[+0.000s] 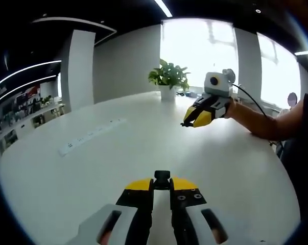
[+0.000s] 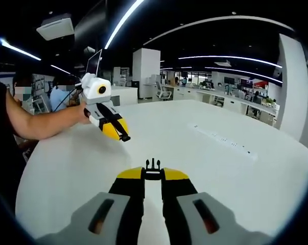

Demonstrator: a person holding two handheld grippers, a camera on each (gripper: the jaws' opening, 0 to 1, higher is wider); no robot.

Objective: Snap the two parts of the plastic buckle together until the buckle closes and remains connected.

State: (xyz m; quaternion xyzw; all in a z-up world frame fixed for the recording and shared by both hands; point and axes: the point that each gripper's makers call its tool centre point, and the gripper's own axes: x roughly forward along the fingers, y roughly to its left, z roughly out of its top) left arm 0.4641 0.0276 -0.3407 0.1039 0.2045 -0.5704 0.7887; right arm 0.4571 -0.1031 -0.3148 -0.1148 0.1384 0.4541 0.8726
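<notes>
Gripping one buckle half (image 1: 162, 179) at its tips, left tool (image 1: 162, 190); right tool (image 2: 152, 174) likewise w/ pronged half (image 2: 152, 168).

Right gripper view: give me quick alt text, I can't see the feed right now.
The right tongs are shut on a black pronged buckle part, held above a white table. The left tongs come in from the left, held by a person's hand, shut on something small and dark.
</notes>
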